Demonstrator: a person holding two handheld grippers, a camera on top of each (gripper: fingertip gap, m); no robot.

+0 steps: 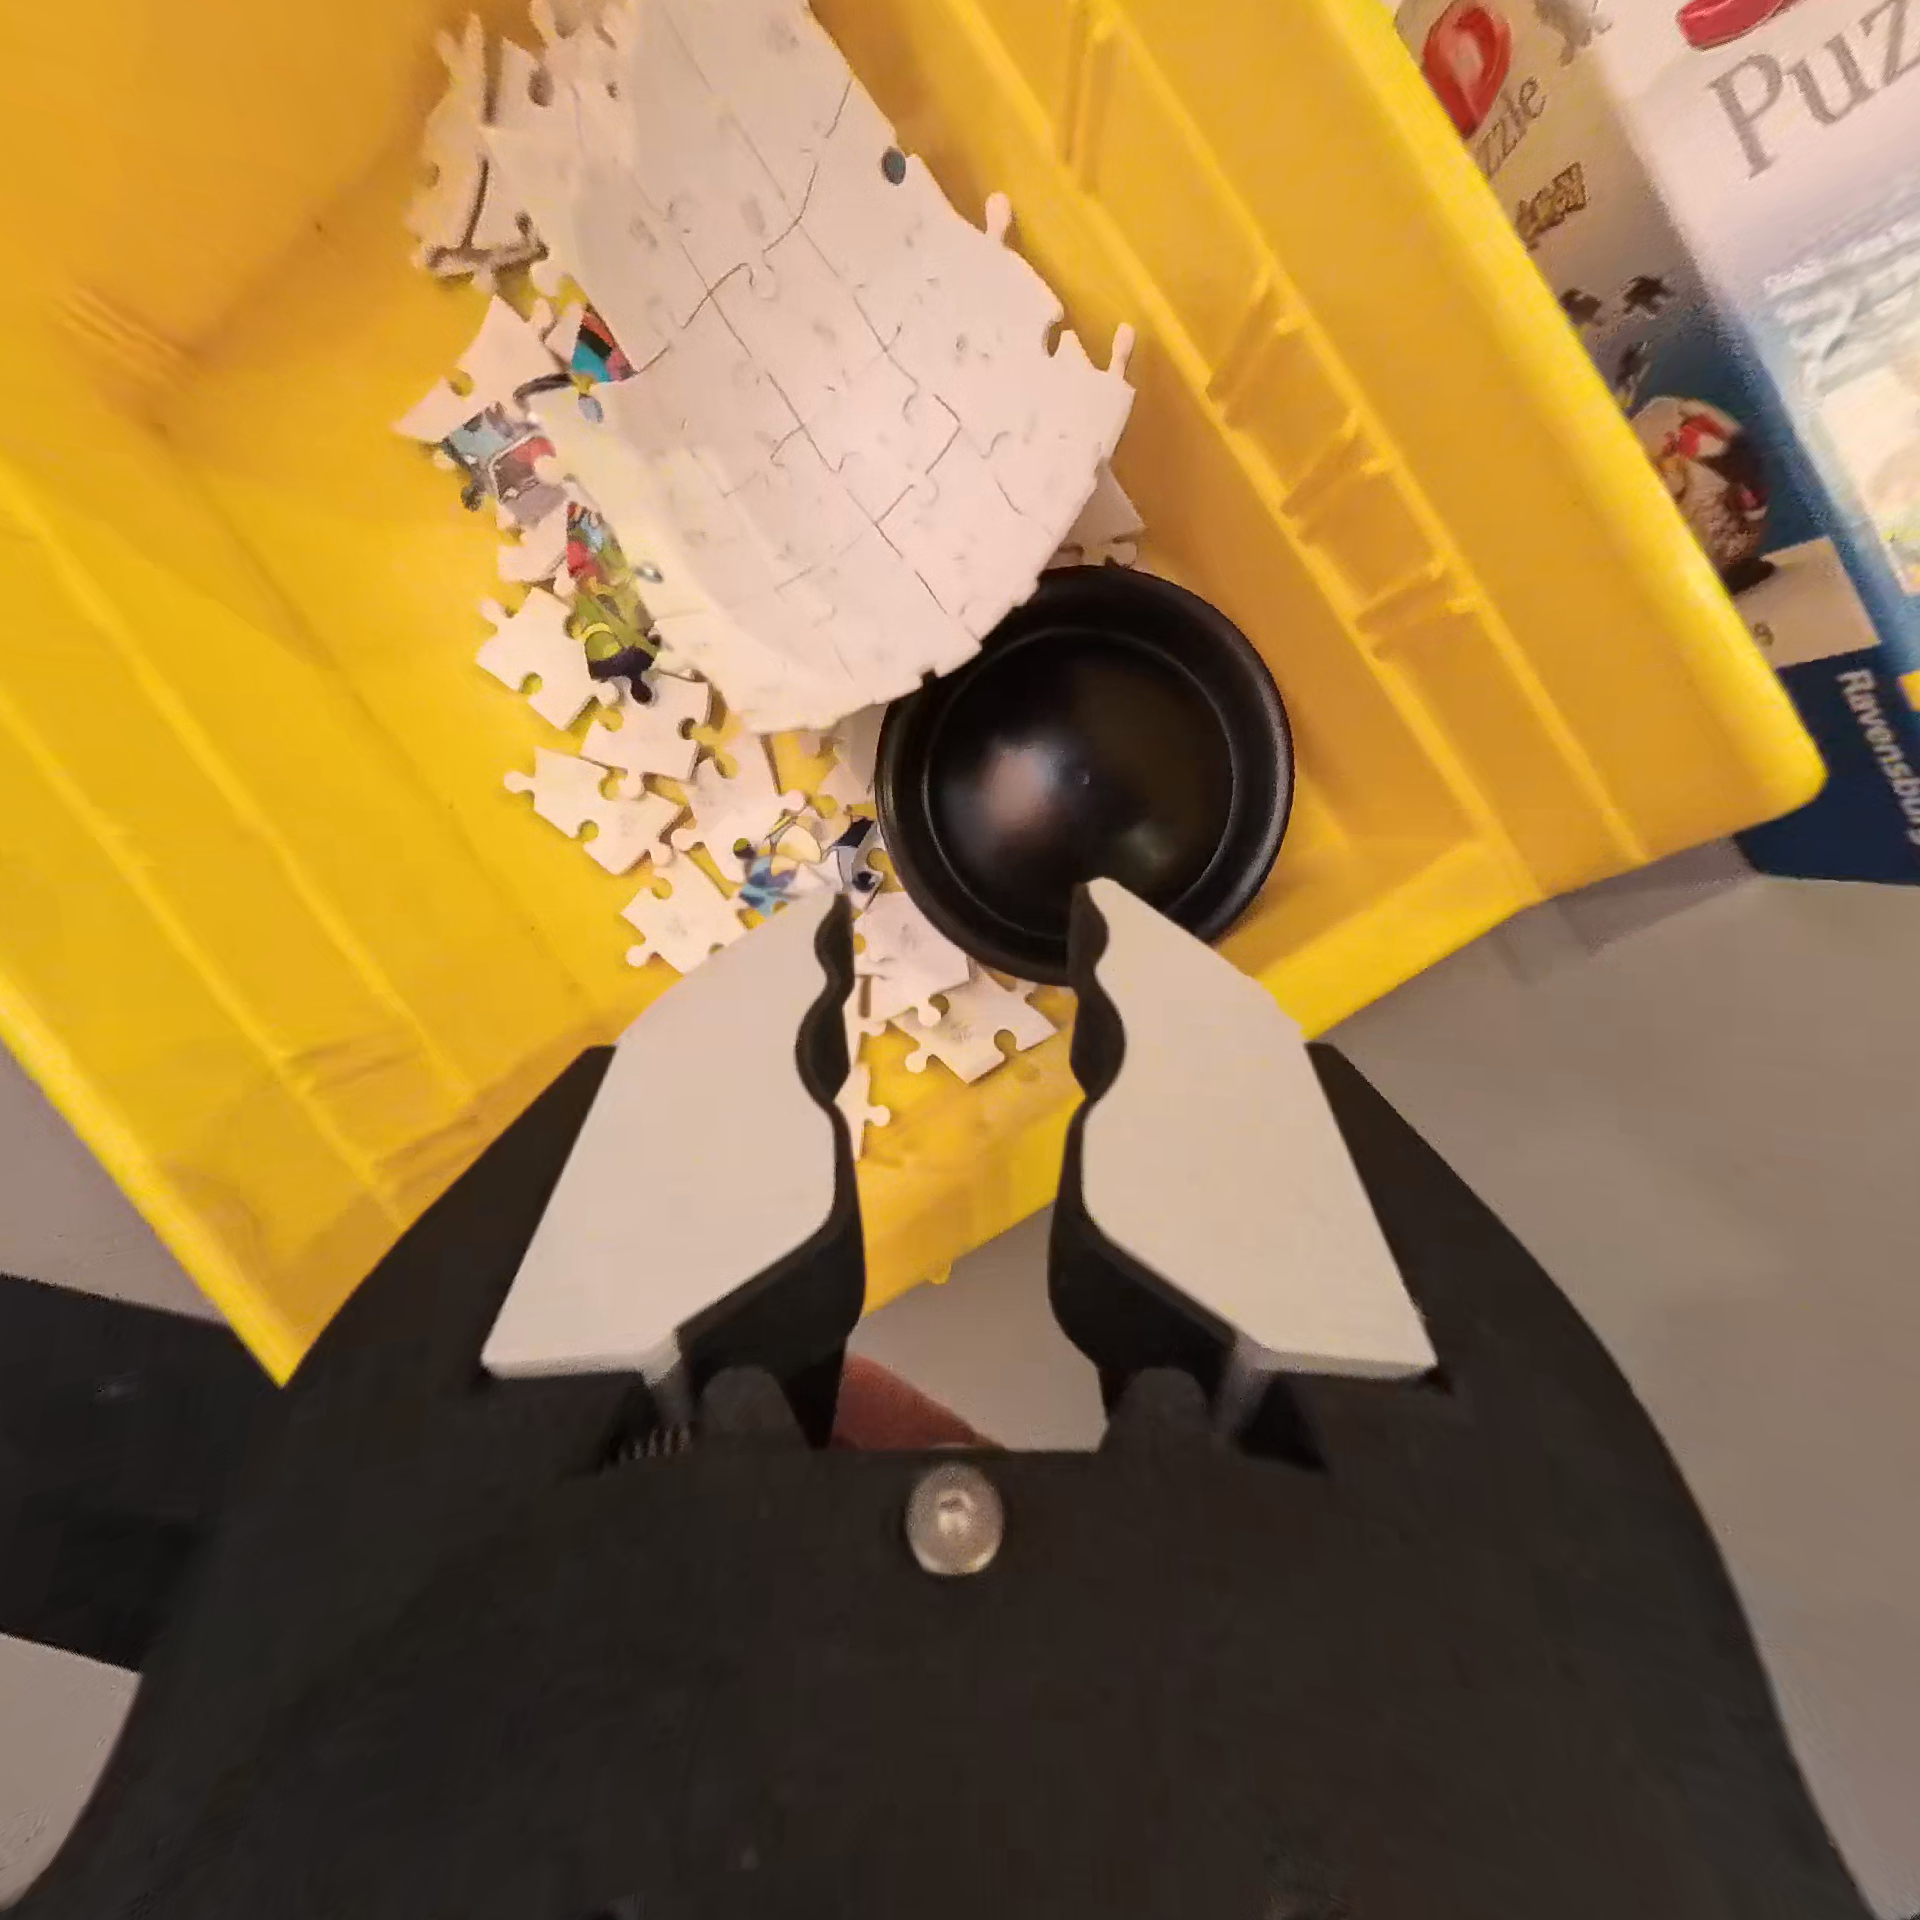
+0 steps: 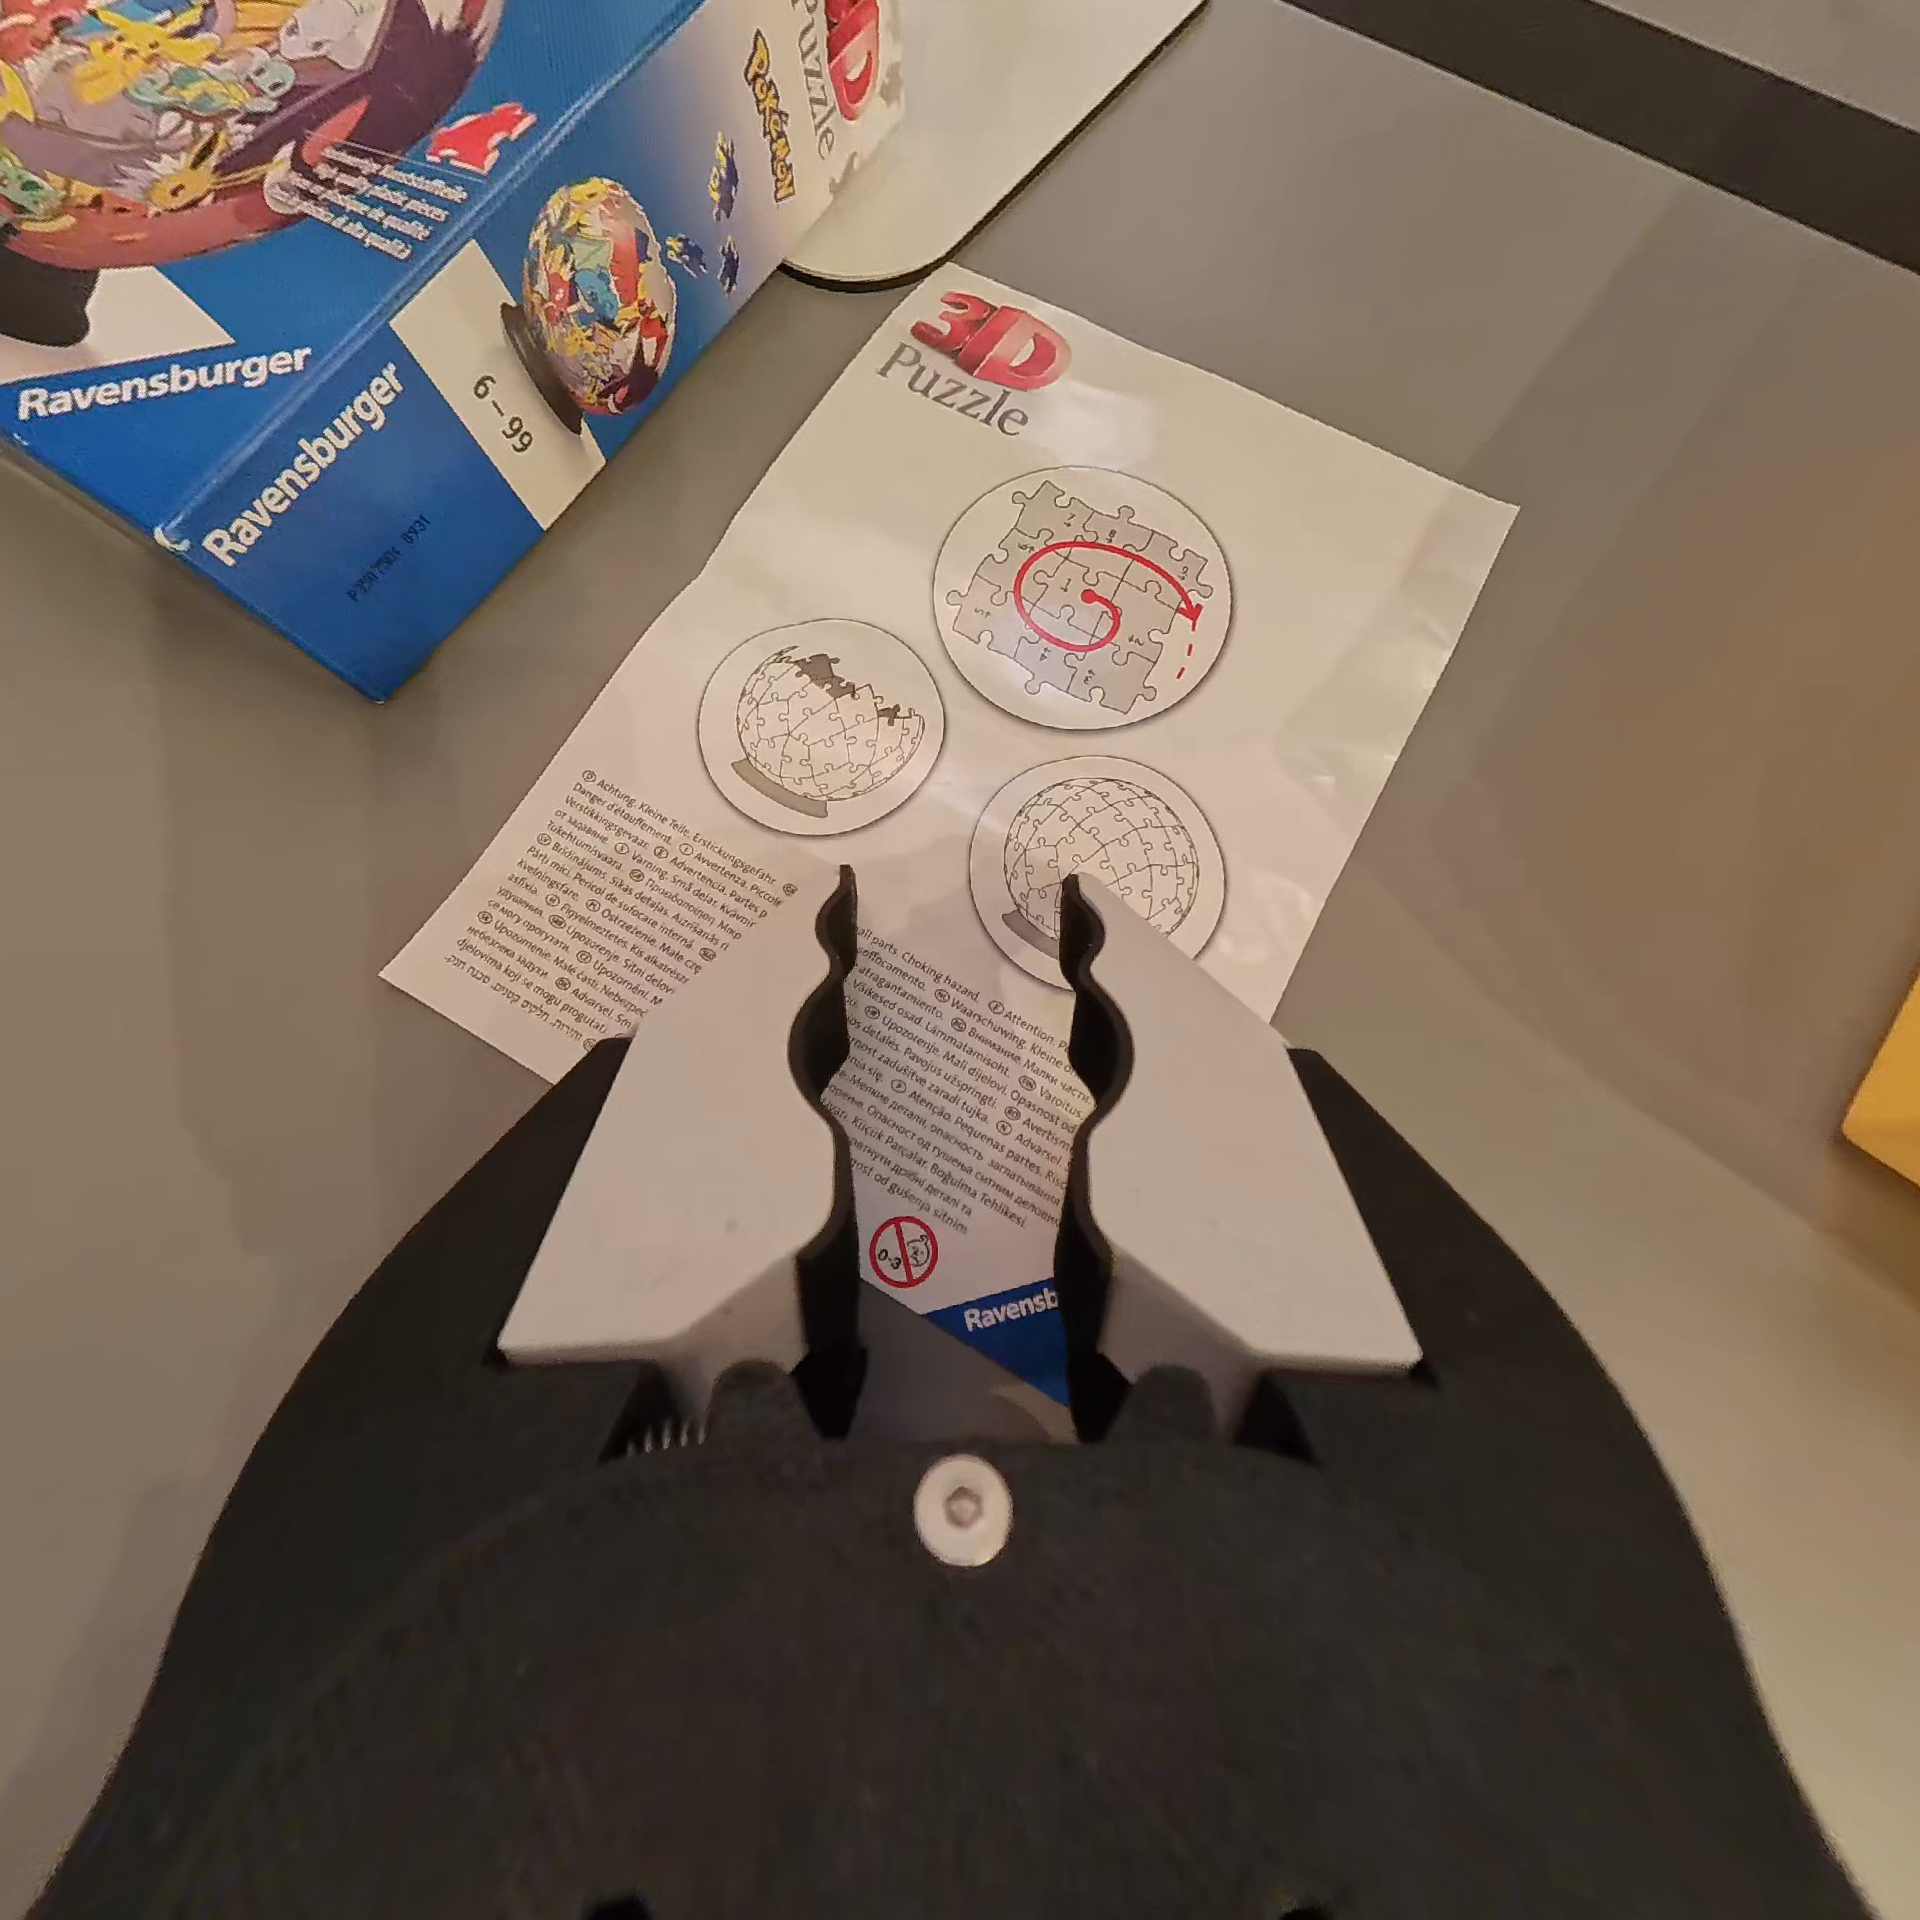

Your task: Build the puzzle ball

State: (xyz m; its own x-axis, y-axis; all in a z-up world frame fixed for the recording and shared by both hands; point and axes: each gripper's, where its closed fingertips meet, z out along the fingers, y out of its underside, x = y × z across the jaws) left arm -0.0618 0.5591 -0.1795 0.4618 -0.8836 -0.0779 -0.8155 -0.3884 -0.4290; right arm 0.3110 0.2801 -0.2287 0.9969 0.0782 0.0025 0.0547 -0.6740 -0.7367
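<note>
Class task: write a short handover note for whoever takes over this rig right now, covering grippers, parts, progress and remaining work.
Left gripper: open, empty, over the yellow bin.
Right gripper: open, empty, above the instruction sheet on the table; puzzle box beside it.
In the bin: a curved assembled section, white side up, the black stand, and loose pieces.
Done: one section joined.
Left: add the loose pieces, close the ball, seat it on the stand.

Partly built puzzle shell (image 1: 821, 416): curved, white inner side showing, lying tilted in yellow bin (image 1: 1299, 436), lower edge overlapping black round stand (image 1: 1086, 790). Loose pieces (image 1: 623, 717): approx. all white-side up, few showing colour, lying scattered beside stand.
</note>
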